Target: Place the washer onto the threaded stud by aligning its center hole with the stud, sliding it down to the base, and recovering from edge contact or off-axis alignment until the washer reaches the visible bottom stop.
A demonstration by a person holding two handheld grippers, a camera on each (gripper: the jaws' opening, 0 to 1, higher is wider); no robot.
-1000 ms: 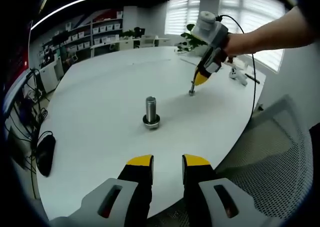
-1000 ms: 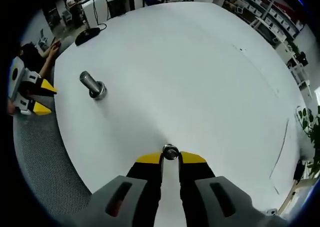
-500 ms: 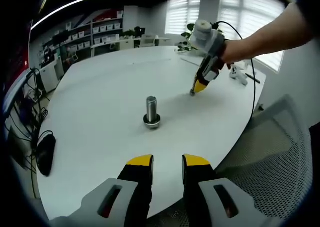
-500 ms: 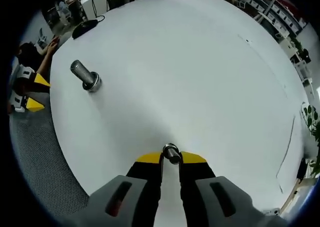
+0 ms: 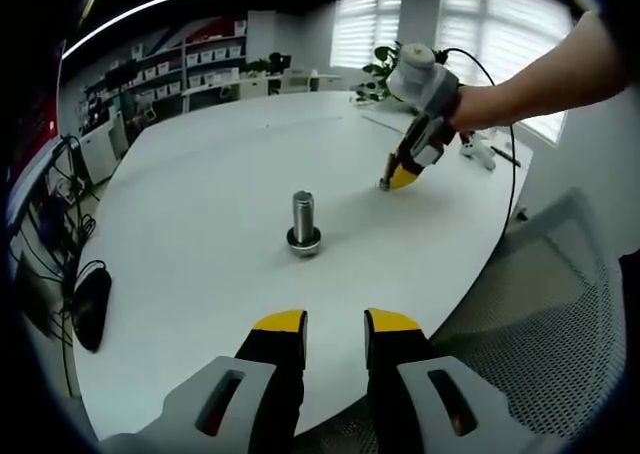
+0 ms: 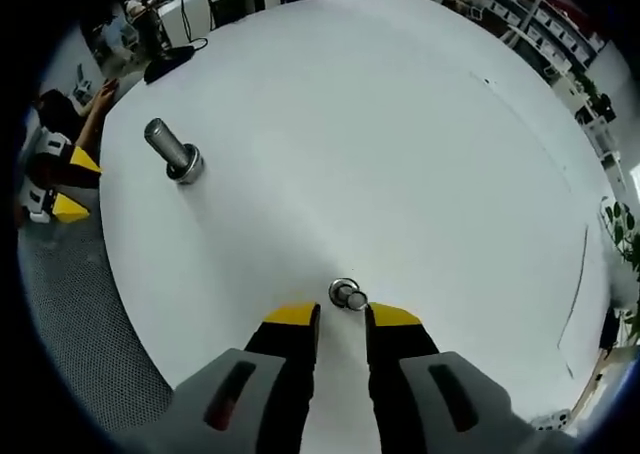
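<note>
Washer (image 6: 347, 295) not yet picked up.
Your right hand-held gripper (image 6: 341, 315) sits apart just short of it, seemingly empty; left (image 5: 335, 322) apart, empty; stud (image 5: 303, 220) bare on tabletop (image 5: 200, 194).

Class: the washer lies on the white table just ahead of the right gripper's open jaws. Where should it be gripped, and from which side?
Grip the washer by its outer rim, coming down from above with the right gripper: it seems to lie flat, leaving only its edges to pinch.
</note>
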